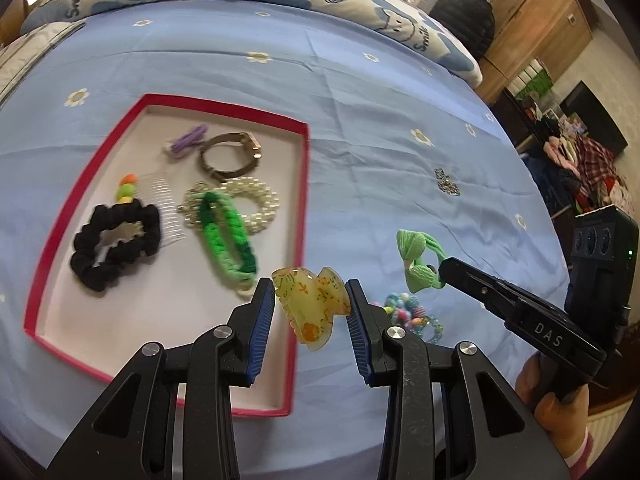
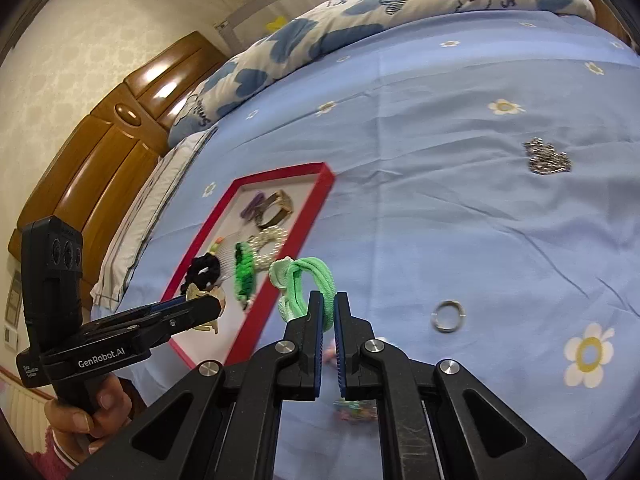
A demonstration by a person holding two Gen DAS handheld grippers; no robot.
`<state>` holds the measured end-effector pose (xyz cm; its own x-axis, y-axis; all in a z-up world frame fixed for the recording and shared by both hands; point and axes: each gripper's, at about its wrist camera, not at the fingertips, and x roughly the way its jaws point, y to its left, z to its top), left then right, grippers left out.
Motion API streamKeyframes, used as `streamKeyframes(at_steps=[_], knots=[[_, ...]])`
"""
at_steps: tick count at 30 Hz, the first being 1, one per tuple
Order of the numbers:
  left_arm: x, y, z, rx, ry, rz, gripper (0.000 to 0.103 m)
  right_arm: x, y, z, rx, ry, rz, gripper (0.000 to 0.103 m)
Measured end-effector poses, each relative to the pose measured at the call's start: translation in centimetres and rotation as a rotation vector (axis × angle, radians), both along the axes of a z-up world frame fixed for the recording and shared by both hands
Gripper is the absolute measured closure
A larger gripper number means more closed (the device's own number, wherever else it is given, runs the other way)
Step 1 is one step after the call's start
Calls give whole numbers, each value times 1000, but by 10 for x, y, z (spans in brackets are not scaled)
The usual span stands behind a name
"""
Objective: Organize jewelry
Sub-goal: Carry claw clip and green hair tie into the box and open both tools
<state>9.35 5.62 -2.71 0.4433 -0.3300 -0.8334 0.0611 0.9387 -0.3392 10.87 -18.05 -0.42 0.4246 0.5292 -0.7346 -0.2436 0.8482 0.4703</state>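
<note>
Two hand-held grippers over blue flowered bedsheet [image 1: 360,92]: left hand-held gripper [image 1: 312,300] clamped on translucent yellow plastic claw clip [image 1: 312,304], just right of shallow red-rimmed white cardboard tray [image 1: 306,184]. Right hand-held gripper [image 2: 328,312], at three o'clock from the clip, pinched together on light green fabric bow hair tie [image 2: 308,284].

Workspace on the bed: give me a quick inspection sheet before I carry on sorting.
Surface: blue flowered bedsheet, wrinkled.
Job's things: red-rimmed tray holds black scrunchie, green braided band, pearl bracelet, clear comb, watch, purple clip.
Clutter: silver ring, sparkly brooch, colourful bead bracelet loose on sheet.
Grippers: left gripper clamps yellow claw clip; right gripper pinches green bow hair tie.
Cables: nothing seen.
Surroundings: patterned duvet, wooden headboard.
</note>
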Motion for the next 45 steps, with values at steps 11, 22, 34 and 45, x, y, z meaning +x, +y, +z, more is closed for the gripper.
streamKeyframes(at_steps=[11,22,34,45], knots=[[-12,53,-4,12,0,72,69,-1,46,5,2,-2,73,98],[-14,103,-13,14,12,162,69,2,102,-6,-1,23,157,98],[-3,125,-39,48,60,188,69,15,141,-31,-53,69,219,98],[0,121,-55,90,85,170,69,21,155,-45,-119,78,244,93]])
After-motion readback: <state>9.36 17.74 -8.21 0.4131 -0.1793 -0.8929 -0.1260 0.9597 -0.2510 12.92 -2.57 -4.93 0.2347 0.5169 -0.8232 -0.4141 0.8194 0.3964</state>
